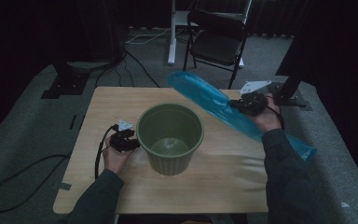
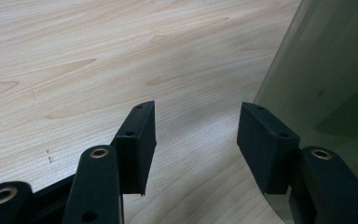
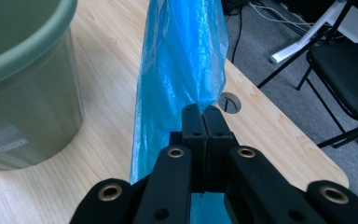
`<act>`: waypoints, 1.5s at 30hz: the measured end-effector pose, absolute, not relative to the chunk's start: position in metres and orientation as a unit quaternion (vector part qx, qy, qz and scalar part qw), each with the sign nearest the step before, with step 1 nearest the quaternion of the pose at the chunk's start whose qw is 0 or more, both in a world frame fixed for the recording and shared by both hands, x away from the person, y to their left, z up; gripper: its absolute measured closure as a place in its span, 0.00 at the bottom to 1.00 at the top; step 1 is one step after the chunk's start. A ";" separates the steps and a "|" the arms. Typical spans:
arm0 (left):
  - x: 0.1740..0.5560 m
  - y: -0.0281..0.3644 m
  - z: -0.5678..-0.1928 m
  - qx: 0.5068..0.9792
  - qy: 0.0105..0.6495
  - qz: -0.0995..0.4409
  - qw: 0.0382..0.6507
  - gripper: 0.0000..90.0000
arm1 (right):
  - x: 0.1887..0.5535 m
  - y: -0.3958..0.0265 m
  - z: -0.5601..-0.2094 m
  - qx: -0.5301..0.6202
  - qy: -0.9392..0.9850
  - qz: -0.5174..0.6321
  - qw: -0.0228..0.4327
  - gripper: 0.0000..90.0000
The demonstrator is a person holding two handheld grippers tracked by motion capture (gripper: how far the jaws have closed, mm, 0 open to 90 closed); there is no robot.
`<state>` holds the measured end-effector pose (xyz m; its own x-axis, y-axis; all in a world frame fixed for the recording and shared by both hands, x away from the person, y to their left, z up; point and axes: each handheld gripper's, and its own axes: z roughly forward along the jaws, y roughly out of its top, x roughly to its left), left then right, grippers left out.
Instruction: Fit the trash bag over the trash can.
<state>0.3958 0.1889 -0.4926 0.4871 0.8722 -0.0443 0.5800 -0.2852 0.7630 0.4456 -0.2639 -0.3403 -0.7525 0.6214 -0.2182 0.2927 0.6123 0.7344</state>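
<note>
- Blue, thin plastic made up the bag (image 1: 214,105), which was held in the air over the right part of the tabletop (image 1: 121,100), stretched slantwise from above the far edge to past the near right side.
- The right gripper (image 1: 237,104) had its jaws pressed together on the bag; in the right gripper view the film bunched at the closed pads (image 3: 206,122) and hung down past them.
- The green bucket (image 1: 170,137) stood upright at the middle of the tabletop, to the left of the bag and apart from it.
- The left gripper (image 1: 133,140) lay low on the tabletop just beside the bucket's left wall.
- Its jaws were spread wide with nothing between them; in the left gripper view one pad (image 2: 265,144) sat right against the bucket's wall (image 2: 326,93).
- A black folding chair (image 1: 216,39) stood on the grey floor beyond the tabletop.
</note>
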 end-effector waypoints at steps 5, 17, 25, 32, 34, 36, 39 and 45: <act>0.396 0.189 -0.493 0.777 0.467 0.195 0.373 0.52 | 0.442 -0.265 -0.336 0.258 0.868 0.355 0.235 1.00; 0.396 0.189 -0.492 0.778 0.467 0.196 0.372 0.52 | 0.430 -0.268 -0.325 0.236 0.869 0.365 0.236 1.00; 0.396 0.188 -0.493 0.779 0.467 0.195 0.371 0.52 | 0.417 -0.271 -0.316 0.220 0.869 0.374 0.237 1.00; 0.396 0.189 -0.493 0.778 0.467 0.195 0.371 0.52 | 0.409 -0.273 -0.313 0.204 0.870 0.386 0.228 1.00; 0.396 0.189 -0.493 0.778 0.467 0.195 0.371 0.52 | 0.407 -0.273 -0.312 0.200 0.871 0.386 0.227 1.00; 0.396 0.189 -0.493 0.778 0.468 0.195 0.371 0.52 | 0.405 -0.273 -0.310 0.197 0.871 0.387 0.227 1.00; 0.396 0.188 -0.493 0.778 0.468 0.195 0.371 0.52 | 0.402 -0.275 -0.308 0.191 0.872 0.392 0.224 1.00; 0.396 0.188 -0.493 0.779 0.467 0.194 0.370 0.52 | 0.397 -0.276 -0.305 0.180 0.875 0.395 0.215 1.00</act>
<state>0.3959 0.1881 -0.4930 0.4883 0.8716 -0.0433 0.5844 -0.2898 0.7579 0.3970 -0.2759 -0.3054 -0.8429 0.4845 -0.2338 0.1450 0.6231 0.7686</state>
